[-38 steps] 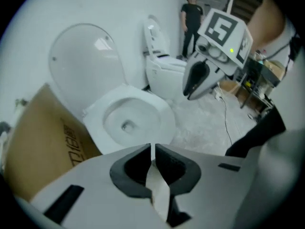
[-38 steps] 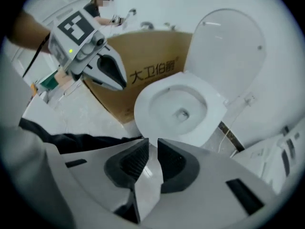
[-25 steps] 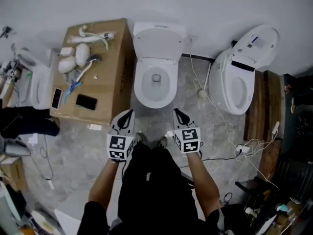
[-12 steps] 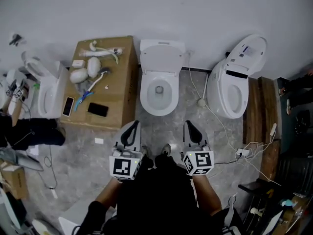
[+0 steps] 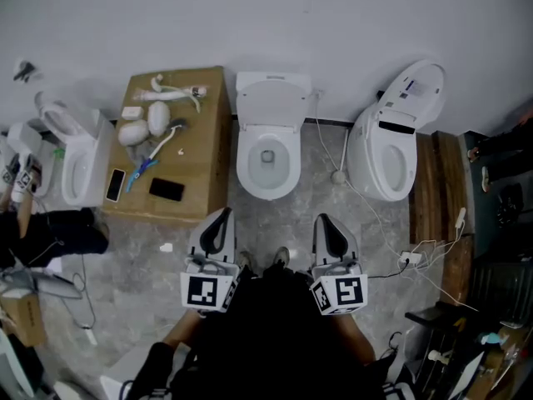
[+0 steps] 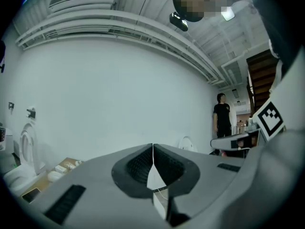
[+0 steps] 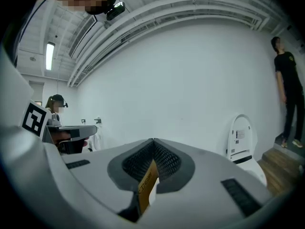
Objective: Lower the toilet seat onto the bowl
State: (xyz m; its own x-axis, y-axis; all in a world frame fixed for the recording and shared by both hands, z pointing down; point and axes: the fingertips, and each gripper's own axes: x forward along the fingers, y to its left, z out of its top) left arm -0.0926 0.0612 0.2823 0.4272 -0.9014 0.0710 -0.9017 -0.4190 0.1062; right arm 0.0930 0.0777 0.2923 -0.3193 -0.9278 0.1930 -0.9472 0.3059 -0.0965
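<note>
The middle white toilet [image 5: 268,144] stands against the far wall, with its seat and lid [image 5: 273,98] raised above the open bowl [image 5: 267,163]. Both grippers hang well short of it, close to the person's body. My left gripper [image 5: 221,217] points at the floor in front of the bowl's left side, and its jaws meet with nothing between them [image 6: 152,146]. My right gripper [image 5: 324,222] is level with it on the right, shut and empty too [image 7: 153,140]. Neither gripper touches the toilet.
A cardboard box [image 5: 208,152] left of the toilet carries a phone [image 5: 166,190] and small parts. Another toilet [image 5: 77,161] stands far left and a lid-up toilet [image 5: 387,144] at the right. Cables [image 5: 366,207] cross the floor; a wooden step [image 5: 433,198] lies right.
The view has pulled back from the toilet. Both grippers have dropped lower in the frame, nearer the body and farther from the bowl. The seat stays raised.
</note>
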